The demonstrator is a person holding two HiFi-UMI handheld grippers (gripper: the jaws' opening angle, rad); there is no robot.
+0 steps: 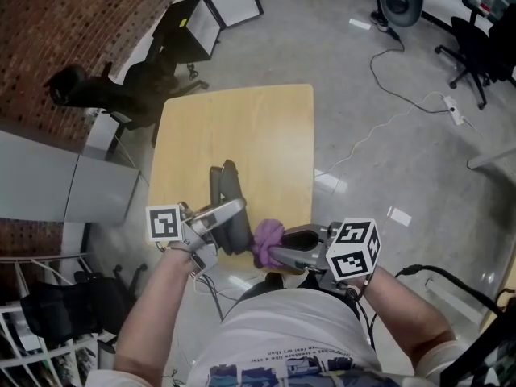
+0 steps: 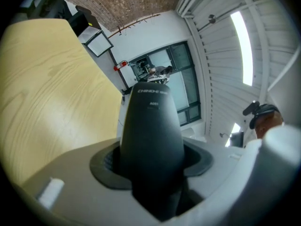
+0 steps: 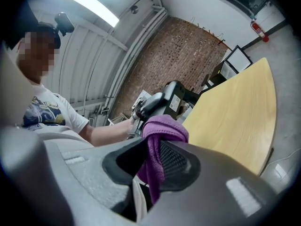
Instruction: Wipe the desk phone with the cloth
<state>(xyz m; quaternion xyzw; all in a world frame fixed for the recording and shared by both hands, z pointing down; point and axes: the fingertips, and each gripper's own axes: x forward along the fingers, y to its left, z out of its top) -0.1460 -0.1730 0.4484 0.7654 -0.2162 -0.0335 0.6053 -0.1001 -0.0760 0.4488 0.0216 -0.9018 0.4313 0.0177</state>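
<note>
White T-shirt [image 1: 290, 329] fills the bottom of the head view, and just beyond it both claws meet over the near edge of the tabletop [image 1: 266, 127]. The left claw [image 1: 227, 214] is clenched on the dark desk phone [image 1: 226, 185]; its own view shows the tapered black body wedged between the pads, pointing out along the jaws. The right claw [image 1: 278, 248] is clamped on the purple cloth [image 1: 268, 236], which bunches out past the tips and hangs just beside the phone, close to touching. Whether it actually touches I cannot tell. From the right gripper view the phone seems tipped up rather than lying flat, a labelled face turned toward the cloth. Wiping looks about to begin, not done. The main risk, as I judge it, is the smooth plastic twisting or sliding in the left grip if the cloth pushes hard from the side, and this close to the near edge the phone could drop off the tabletop. A dragging stroke could also tug the cloth out of its narrow pinch.
</note>
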